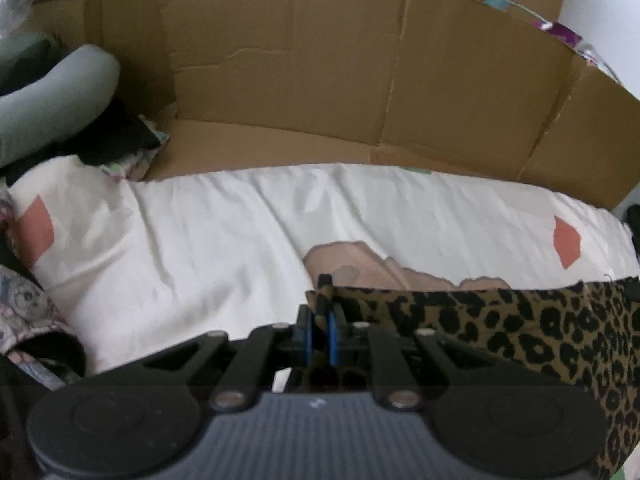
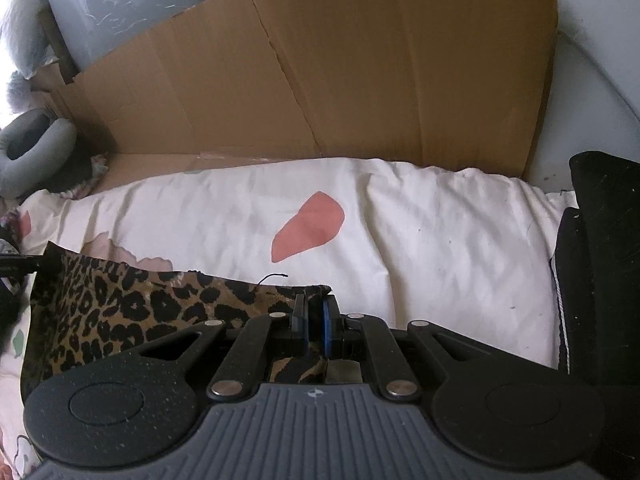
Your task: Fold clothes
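Observation:
A leopard-print garment (image 1: pixel 540 328) is stretched between my two grippers just above a white bedsheet (image 1: pixel 208 240). My left gripper (image 1: pixel 320 312) is shut on the garment's left top corner, and the cloth runs off to the right. In the right wrist view the same garment (image 2: pixel 120 312) spreads to the left, and my right gripper (image 2: pixel 316 312) is shut on its right top corner. A loose black thread (image 2: pixel 272 278) sticks up from the hem. The left gripper's tip (image 2: pixel 24 264) shows at the far left edge.
Flattened cardboard (image 1: pixel 320 80) stands as a wall behind the bed. A grey neck pillow (image 1: pixel 52 92) and dark clothes lie at the left. A black cushion-like object (image 2: pixel 600 272) borders the sheet on the right. The sheet bears pink patches (image 2: pixel 308 224).

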Motion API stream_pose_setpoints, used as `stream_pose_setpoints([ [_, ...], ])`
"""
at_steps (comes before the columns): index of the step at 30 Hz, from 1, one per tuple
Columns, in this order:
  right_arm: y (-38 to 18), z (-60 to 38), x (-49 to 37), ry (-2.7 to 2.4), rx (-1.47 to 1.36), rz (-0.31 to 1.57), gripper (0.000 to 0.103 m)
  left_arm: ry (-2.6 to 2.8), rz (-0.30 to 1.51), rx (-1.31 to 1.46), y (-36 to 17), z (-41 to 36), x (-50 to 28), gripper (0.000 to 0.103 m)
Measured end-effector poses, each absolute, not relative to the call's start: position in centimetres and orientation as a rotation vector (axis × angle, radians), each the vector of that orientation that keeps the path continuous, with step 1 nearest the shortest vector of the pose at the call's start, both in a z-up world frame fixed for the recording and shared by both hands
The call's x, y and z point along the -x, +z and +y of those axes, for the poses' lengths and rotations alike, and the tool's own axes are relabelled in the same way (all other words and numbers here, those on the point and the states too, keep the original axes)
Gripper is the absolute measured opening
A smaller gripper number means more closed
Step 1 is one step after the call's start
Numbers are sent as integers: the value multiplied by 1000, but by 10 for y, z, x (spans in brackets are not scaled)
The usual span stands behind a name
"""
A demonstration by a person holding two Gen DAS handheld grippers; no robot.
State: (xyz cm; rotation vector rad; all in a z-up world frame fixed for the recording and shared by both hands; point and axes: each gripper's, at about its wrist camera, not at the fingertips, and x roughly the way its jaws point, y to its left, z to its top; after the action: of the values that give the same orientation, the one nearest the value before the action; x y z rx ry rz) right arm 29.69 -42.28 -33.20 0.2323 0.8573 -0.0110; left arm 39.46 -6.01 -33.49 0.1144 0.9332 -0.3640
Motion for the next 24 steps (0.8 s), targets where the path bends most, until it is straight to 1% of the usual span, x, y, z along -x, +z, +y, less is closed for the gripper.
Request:
stream_pose_setpoints([
  [6, -317, -417, -290, -32, -188, 816, 5, -385, 895, -131, -322, -65, -396, 9],
  [9, -319, -419, -293, -41, -183, 830, 5, -385, 921, -141, -333, -69, -401, 9],
  [15, -350, -419, -304, -41, -187, 891, 5, -381, 977, -157, -366, -70, -408, 10],
  [16, -357, -417, -305, -34, -184, 903, 5, -378, 979, -165, -369, -71, -408, 11],
  [17, -363, -416, -306, -27, -181, 914, 5, -371, 979, -174, -372, -72, -408, 16],
  [18, -368, -416, -307, -23, -186, 924, 6, -363, 980, -173, -372, -72, -408, 18],
  [19, -370, -416, -307, -26, -192, 924, 7, -353, 986, -164, -372, -70, -409, 22],
  [20, -373, -417, -307, -30, -199, 925, 14, -339, 992, -158, -370, -69, -409, 30],
  [21, -372, -419, -307, -44, -216, 926, 20, -323, 992, -169, -367, -68, -409, 34],
  [22, -372, -422, -306, -58, -234, 926, 22, -309, 984, -186, -363, -68, -407, 38],
  [23, -369, -426, -304, -71, -260, 924, 27, -300, 972, -196, -359, -66, -404, 38],
  [24, -367, -430, -302, -83, -284, 921, 29, -295, 962, -195, -355, -65, -402, 37],
])
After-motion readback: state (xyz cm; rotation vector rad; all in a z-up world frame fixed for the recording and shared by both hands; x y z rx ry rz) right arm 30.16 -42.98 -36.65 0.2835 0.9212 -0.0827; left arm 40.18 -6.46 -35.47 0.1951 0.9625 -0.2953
